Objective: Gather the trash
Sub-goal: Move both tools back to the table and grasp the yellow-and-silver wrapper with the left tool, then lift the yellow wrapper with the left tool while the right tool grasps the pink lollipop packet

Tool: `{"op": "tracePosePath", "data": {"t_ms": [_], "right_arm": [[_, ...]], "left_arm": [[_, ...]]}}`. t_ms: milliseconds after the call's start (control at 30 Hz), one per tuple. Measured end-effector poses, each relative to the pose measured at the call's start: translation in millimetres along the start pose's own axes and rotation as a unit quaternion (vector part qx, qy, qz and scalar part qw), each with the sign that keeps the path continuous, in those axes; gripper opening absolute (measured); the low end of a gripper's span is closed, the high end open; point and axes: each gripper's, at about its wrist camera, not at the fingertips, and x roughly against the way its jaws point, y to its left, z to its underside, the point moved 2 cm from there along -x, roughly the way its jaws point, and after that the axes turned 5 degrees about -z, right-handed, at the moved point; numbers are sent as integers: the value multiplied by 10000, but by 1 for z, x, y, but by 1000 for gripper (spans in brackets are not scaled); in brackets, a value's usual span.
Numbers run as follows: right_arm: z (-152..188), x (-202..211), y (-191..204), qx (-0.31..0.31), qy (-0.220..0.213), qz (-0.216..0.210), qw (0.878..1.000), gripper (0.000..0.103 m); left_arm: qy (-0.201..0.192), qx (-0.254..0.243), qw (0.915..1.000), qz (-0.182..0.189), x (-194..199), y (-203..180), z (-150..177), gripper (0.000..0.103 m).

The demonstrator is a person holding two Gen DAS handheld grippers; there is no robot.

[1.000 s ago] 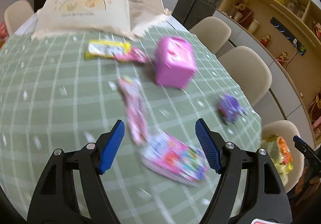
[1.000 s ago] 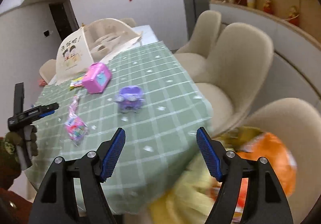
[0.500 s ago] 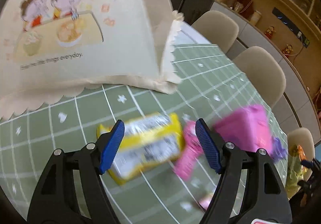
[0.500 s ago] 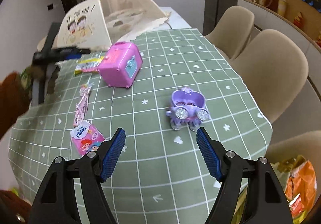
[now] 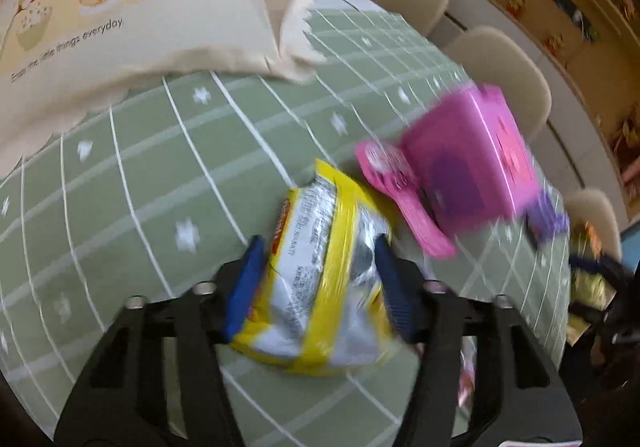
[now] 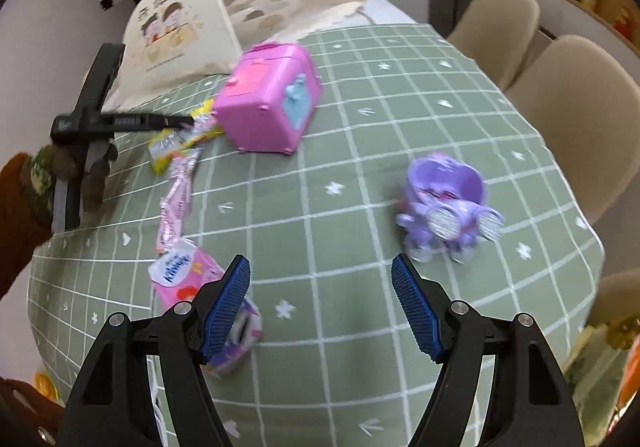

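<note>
Half a second on, the left gripper (image 5: 316,267) has closed in on the yellow snack wrapper (image 5: 320,279), which then lay flat between wide-spread fingers and now sits crumpled with both blue pads pressed against its sides. From the right wrist view, that same gripper (image 6: 176,121) reaches in from the left of the pink toy case (image 6: 270,103), its tip at the wrapper (image 6: 180,141), which lies just beside the case's left lower corner on the green checked tablecloth (image 6: 360,151). Whether the wrapper is lifted clear of the cloth cannot be told through the motion blur.

The right gripper (image 6: 320,307) hovers over the near edge of the table with its jaws spread wide and nothing between them. A pink tissue pack (image 6: 188,275) lies well in front of the toy case, partly hidden behind the right gripper's left finger. A long pink sachet (image 6: 178,199) stretches from just in front of the yellow wrapper toward the tissue pack. A second pink wrapper (image 5: 400,195) rests against the toy case (image 5: 468,159) in the left wrist view. A purple toy carriage (image 6: 444,203) stands to the right of the case, well apart from it. Behind the case sits a cream mesh food cover (image 6: 192,27) printed with cartoon children, and beige chairs (image 6: 572,111) line the table's right side.
</note>
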Motion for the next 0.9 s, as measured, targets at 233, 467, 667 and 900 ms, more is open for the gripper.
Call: {"op": "tracePosePath", "data": {"t_ms": [233, 467, 667, 900], "right_arm": [[-20, -19, 25, 206, -63, -450, 9988, 70], [-52, -45, 82, 689, -217, -892, 9934, 69], [-78, -88, 119, 626, -313, -603, 9957, 68], [-109, -134, 139, 473, -298, 94, 9984, 68]], "left_arm": [[15, 991, 9950, 128, 29, -6, 55, 20], [-220, 1832, 9826, -190, 74, 4, 116, 18], [-446, 2623, 9629, -457, 100, 29, 153, 18], [-622, 2649, 9604, -596, 116, 33, 164, 18]]}}
